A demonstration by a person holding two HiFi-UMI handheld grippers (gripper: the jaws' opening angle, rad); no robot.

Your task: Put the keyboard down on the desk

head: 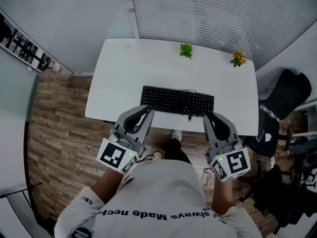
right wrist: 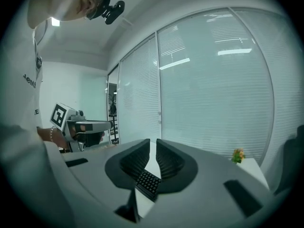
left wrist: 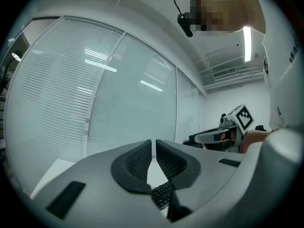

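We found the keyboard (head: 177, 101) lying flat on the desk (head: 124, 68) towards its 6 o'clock edge, supported, we judged, by the desk alone, because the left gripper (head: 148, 110) and the right gripper (head: 207, 116), at its 7 and 5 o'clock corners, had their jaws closed together on nothing.

One keyboard (head: 177, 101) lies on one white desk (head: 124, 73). Two small potted plants stand at the desk's far edge: one green plant (head: 186, 50) at twelve o'clock from the keyboard and one orange-flowered plant (head: 238, 58) at one o'clock. There are two grippers, the left gripper (head: 148, 111) at seven o'clock and the right gripper (head: 208, 117) at five o'clock. Each has two jaws and one marker cube, the left cube (head: 117, 156) and the right cube (head: 233, 164). One black office chair (head: 287, 93) sits at three o'clock.
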